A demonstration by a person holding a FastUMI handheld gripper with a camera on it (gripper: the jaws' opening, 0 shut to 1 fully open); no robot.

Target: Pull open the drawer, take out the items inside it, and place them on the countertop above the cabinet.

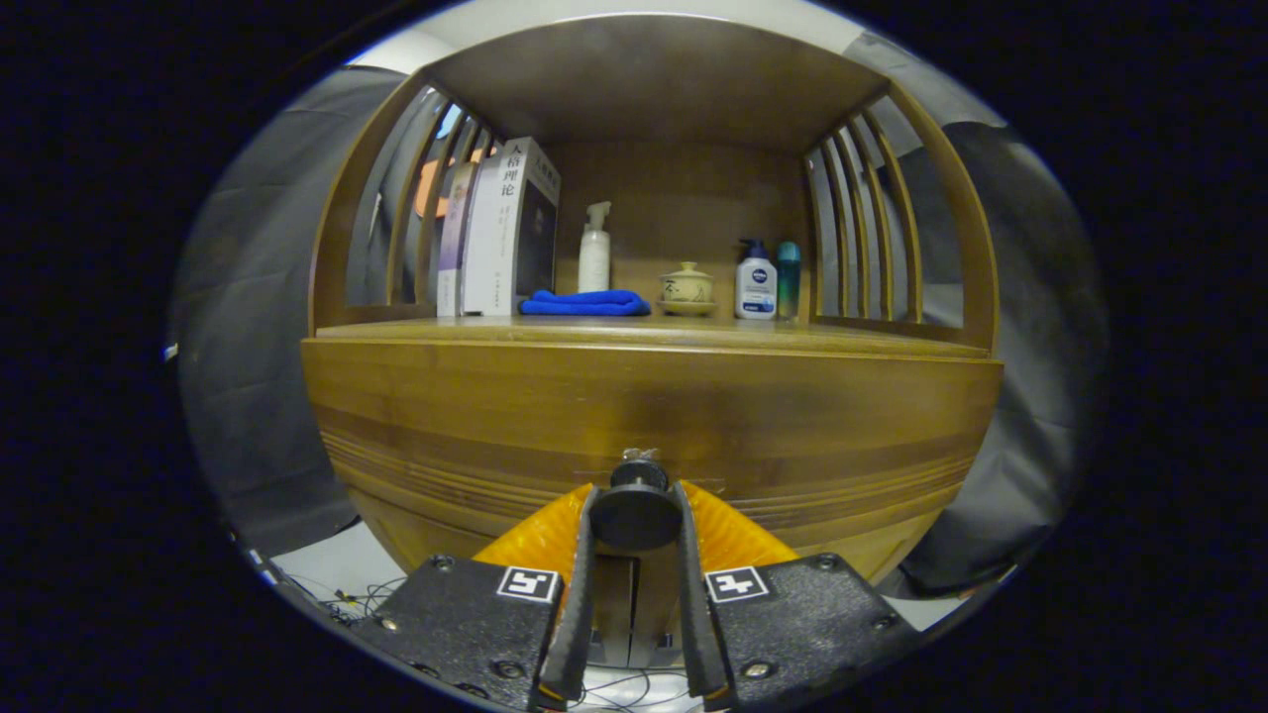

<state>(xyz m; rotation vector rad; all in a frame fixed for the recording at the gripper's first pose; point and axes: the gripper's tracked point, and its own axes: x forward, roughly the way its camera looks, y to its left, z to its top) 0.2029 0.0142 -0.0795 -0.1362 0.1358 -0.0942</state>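
The gripper (635,515) is right up against the wooden cabinet (436,416), and its two fingers are closed in narrow on the round dark knob (635,511) of the drawer (792,446), one finger pressing each side of it. The knob sits low on the drawer front, straight below the countertop (644,335), and the drawer looks flush with the cabinet, though the curve of the lens makes that hard to judge. Nothing of the drawer's inside can be seen. Up on the countertop, a row of things stands under the shelf roof: upright books (500,233) at the left end, a folded blue cloth (584,303) just beside them, a white spray bottle (594,253) behind the cloth, then a small lidded ceramic cup (686,288) on a saucer, a white pump bottle (756,282), and a teal bottle (789,279) touching it at the right end.
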